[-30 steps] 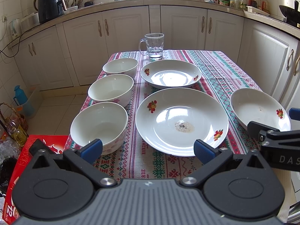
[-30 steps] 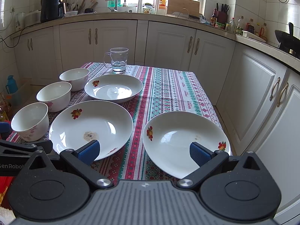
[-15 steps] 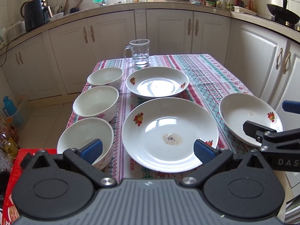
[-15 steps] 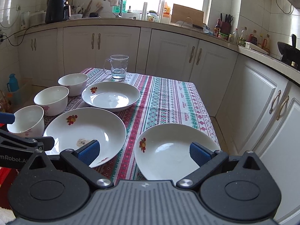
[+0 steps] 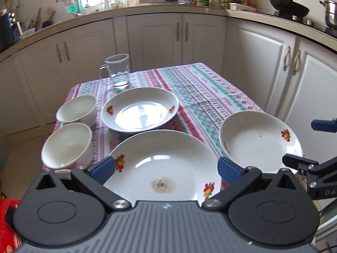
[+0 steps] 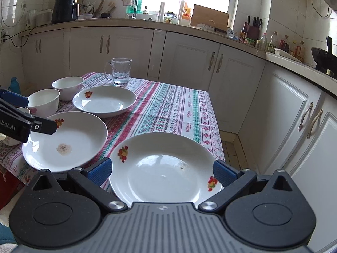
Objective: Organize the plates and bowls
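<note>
A: Take the stained plate (image 5: 162,168) as the landmark. Where does everything sit?

B: It lies on the patterned tablecloth (image 5: 210,97) at the near edge, a brownish smear at its middle. The clean plate (image 5: 140,109) sits just behind it, nearly touching. The third plate (image 5: 260,141) lies to its right, apart from it. Two bowls (image 5: 67,145) (image 5: 76,110) stand to its left in a row; a third seems to peek out nearer still, mostly hidden. The glass mug (image 5: 118,71) stands beyond the clean plate.

A: And the tongs?

B: The left gripper (image 5: 166,166) is spread wide, holding nothing, its blue pads either side of the stained plate's near half and above it, as far as I can tell. The right gripper (image 6: 162,168) is likewise wide apart and empty, framing the third plate.

A: So which step is this?

B: I'd say the opening approach: nothing is stacked yet, every piece lies separate.

A: What does the next move call for?

B: Probably lowering a gripper to one plate's near rim, pinching the lip between the pads, then lifting it level onto another plate. The rims are thin and glazed, so a shallow, firm bite matters.
</note>
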The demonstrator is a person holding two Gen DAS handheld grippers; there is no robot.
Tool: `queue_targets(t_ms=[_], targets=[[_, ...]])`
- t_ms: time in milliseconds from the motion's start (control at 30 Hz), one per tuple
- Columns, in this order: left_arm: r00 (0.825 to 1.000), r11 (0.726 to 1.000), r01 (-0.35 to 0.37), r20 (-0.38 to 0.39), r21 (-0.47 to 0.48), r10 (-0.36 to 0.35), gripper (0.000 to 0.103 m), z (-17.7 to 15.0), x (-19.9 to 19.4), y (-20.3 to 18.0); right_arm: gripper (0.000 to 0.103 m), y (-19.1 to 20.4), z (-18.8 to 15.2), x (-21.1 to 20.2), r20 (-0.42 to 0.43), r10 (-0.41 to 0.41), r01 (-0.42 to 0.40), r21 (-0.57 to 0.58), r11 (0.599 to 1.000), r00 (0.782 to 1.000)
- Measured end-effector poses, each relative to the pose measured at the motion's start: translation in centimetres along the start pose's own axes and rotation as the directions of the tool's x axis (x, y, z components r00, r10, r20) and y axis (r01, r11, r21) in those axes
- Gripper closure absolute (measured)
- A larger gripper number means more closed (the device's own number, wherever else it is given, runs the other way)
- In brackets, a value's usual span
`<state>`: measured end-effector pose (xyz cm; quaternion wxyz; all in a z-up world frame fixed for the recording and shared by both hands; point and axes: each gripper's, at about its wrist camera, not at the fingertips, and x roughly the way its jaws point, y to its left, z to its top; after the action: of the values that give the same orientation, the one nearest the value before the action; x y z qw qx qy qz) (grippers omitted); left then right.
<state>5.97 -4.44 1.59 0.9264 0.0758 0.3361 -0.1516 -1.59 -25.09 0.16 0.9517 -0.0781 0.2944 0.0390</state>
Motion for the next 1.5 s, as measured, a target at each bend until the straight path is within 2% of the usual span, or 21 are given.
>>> queue_targets(t_ms=[267,400,600,767,900,1133,1500], targets=[[0.998,0.996,0.067,-0.001,0.051,-0.067,0.001,1.5,2.6,-1.7,0.0,-1.5,-3.1,0.9,-0.046,0.092,-0.094,-0.038,0.995,0.995],[0.993,0.991,0.118,-0.037,0.056,-0.116,0.001,2.2,3.9,-2.4,0.0,-1.8,-4.4,2.0,-0.088,0.098,-0.101,-0.022,0.995,0.991],[0.984,0.983,0.16,-0.089,0.095,-0.151,0.001,3.0,5.8,-4.0,0.0,-2.6,-5.8,3.5,-0.129,0.106,-0.108,-0.012,0.994,0.986],[0.967,0.969,0.225,-0.141,0.102,-0.21,0.001,3.6,7.4,-5.0,0.0,-3.7,-6.3,4.9,-0.14,0.128,-0.129,0.006,0.992,0.982],[0.958,0.96,0.252,-0.17,0.126,-0.229,0.001,4.2,8.6,-5.8,0.0,-4.8,-6.3,5.7,-0.133,0.168,-0.165,0.033,0.986,0.977],[0.934,0.935,0.314,-0.234,0.166,-0.272,0.001,5.3,11.1,-7.0,0.0,-5.2,-6.3,6.1,-0.121,0.224,-0.226,-0.004,0.974,0.967],[0.885,0.889,0.402,-0.344,0.219,-0.315,0.003,6.7,14.9,-9.4,0.0,-6.0,-7.0,6.4,-0.046,0.325,-0.327,-0.079,0.942,0.945]])
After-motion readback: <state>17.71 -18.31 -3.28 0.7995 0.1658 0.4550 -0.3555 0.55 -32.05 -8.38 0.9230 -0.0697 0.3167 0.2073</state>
